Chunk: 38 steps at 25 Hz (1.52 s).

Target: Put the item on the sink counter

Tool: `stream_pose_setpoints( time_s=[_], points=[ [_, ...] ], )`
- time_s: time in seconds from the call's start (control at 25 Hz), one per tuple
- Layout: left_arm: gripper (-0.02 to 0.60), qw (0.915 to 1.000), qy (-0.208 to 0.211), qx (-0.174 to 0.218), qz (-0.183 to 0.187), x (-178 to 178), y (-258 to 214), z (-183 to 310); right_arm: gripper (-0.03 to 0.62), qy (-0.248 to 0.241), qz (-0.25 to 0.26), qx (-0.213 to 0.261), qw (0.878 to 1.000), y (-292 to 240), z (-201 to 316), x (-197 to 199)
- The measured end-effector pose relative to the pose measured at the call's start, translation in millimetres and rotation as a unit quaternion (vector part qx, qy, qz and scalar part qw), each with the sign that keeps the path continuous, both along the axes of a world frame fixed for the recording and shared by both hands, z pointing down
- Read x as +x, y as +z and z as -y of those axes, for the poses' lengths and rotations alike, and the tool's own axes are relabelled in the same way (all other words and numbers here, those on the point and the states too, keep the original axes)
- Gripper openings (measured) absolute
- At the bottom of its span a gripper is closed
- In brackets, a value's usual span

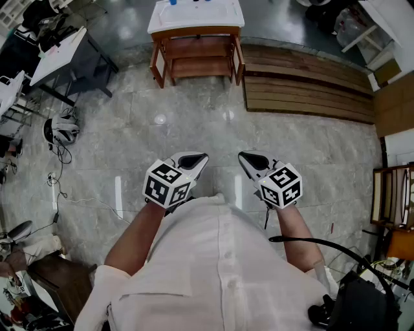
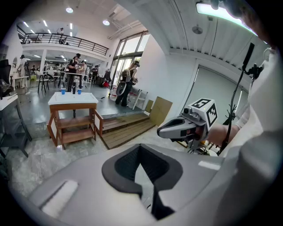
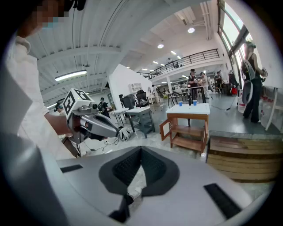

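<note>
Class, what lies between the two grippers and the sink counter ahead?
Bare floor only, up to the sink counter; the head view shows it.

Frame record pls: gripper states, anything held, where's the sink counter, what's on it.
left gripper: jaws together, nothing held
right gripper: jaws together, nothing held
sink counter: white top on a wooden stand, well ahead of both grippers across the floor
on counter: two blue cups
beside counter: low wooden platform, on its right in the head view
task status: no item picked up yet
</note>
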<state>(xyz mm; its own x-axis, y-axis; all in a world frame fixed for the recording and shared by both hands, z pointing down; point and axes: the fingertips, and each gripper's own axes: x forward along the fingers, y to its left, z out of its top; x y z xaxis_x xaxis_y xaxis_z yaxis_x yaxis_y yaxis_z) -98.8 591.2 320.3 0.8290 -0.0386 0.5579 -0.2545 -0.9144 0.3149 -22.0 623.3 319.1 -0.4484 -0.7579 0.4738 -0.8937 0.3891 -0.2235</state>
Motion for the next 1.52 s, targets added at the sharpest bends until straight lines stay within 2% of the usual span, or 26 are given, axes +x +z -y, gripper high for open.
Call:
stream_pose_setpoints(
  time_s=[0.28,0.6,0.76,0.92,1.04,1.2,1.52],
  points=[
    [0.005,0.9999,-0.010,-0.013,-0.001,-1.2,0.5,12.7,0.005,-0.015,0.008,-0.011,1.000,6.7,14.5,-6.7],
    [0.005,0.9980,0.002,-0.053,0.033,-4.6,28.3,61.3,0.005,-0.022,0.012,-0.048,0.999,35.8,70.6,-9.4],
    [0.005,0.9967,0.013,-0.071,0.037,-0.7,41.8,110.0,0.006,-0.008,0.008,-0.072,0.997,51.1,114.3,-5.1],
    [0.005,0.9960,0.027,-0.080,0.027,1.3,38.0,180.1,0.006,0.005,-0.002,-0.087,0.996,54.3,178.1,-6.7],
    [0.005,0.9958,0.044,-0.077,0.025,-1.1,37.9,230.9,0.006,0.009,-0.023,-0.085,0.996,53.9,231.4,-4.9],
    [0.006,0.9942,0.073,-0.072,0.031,-2.3,35.8,286.3,0.008,0.049,-0.025,-0.071,0.996,52.9,301.4,10.7],
    [0.006,0.9965,0.038,-0.069,0.028,8.7,42.5,384.5,0.009,0.088,-0.032,-0.058,0.994,53.6,409.1,53.6]
  ],
)
